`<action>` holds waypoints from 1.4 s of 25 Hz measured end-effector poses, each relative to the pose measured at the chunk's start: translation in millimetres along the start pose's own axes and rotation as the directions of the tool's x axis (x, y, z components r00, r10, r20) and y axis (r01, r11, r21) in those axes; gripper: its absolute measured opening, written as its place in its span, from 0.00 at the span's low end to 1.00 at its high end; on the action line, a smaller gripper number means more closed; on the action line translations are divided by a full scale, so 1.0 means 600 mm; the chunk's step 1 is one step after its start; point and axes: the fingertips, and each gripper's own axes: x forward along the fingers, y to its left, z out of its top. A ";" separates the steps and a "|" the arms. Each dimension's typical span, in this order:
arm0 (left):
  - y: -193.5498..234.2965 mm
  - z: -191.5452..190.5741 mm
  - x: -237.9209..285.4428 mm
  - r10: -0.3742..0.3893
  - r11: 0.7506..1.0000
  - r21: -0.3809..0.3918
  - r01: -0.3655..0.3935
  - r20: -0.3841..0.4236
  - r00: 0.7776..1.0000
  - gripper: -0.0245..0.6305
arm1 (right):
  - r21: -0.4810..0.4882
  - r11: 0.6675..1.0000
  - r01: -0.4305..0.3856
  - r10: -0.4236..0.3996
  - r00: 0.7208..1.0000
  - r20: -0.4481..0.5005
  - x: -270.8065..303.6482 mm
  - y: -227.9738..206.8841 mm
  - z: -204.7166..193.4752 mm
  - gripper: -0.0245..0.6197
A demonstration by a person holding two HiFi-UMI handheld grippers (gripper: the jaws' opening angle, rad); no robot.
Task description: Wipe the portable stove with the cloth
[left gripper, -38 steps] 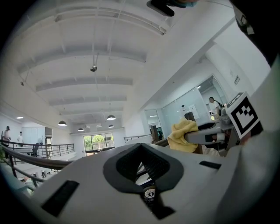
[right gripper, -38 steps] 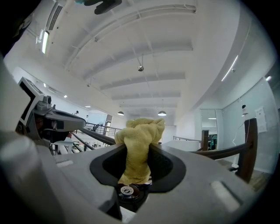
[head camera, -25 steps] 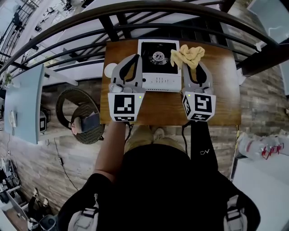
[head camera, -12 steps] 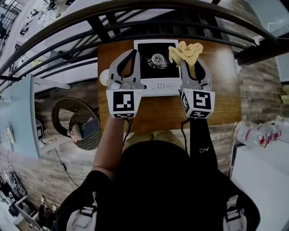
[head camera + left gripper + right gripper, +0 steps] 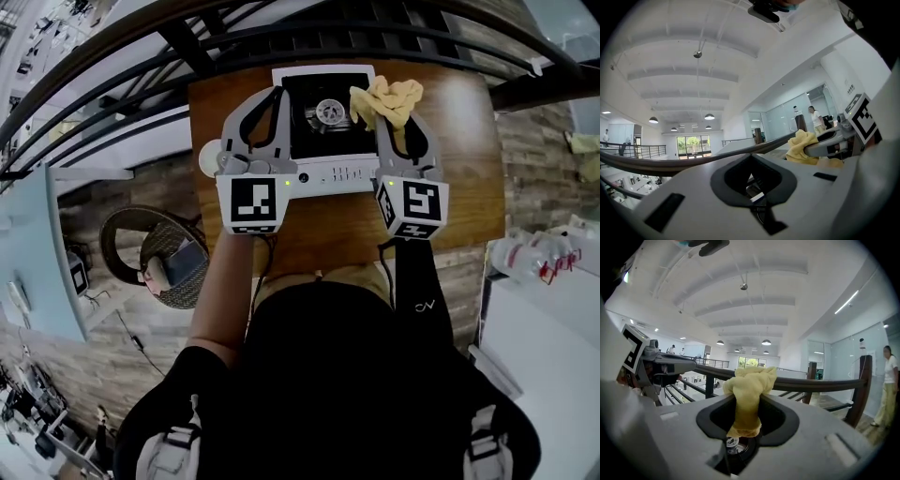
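Head view overhead — both gripper views share cloth [image 5: 747, 390].

The left gripper [image 5: 750, 155] is pointing up toward the white ceiling, its 2 grey jaws meeting at the tips with nothing showing between them. Off to its right, the right gripper [image 5: 809, 149] is pinching a bunched yellow cloth [image 5: 799, 140], its marker cube [image 5: 861, 120] showing behind. A dark handrail [image 5: 670, 165] is curving across the room, and a person [image 5: 816, 119] is standing far back by the glass walls.
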 end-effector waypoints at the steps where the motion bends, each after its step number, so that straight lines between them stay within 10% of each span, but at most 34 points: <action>1: 0.000 -0.005 0.002 -0.002 1.000 -0.003 0.002 -0.004 1.000 0.05 | -0.005 1.000 -0.003 0.003 1.000 -0.009 0.003 0.001 -0.007 0.22; 14: 0.006 -0.101 -0.031 0.014 1.000 0.018 -0.012 -0.095 0.995 0.05 | -0.017 0.974 -0.227 0.221 0.959 -0.175 0.040 0.114 -0.094 0.22; 26: -0.015 -0.200 -0.126 0.013 0.999 -0.032 -0.021 -0.222 0.975 0.05 | 0.070 0.839 -0.540 0.488 0.689 -0.535 0.006 0.324 -0.279 0.22; 35: -0.047 -0.210 -0.121 -0.022 1.000 0.006 0.024 -0.234 0.972 0.05 | 0.058 0.803 -0.593 0.507 0.627 -0.591 0.000 0.321 -0.290 0.22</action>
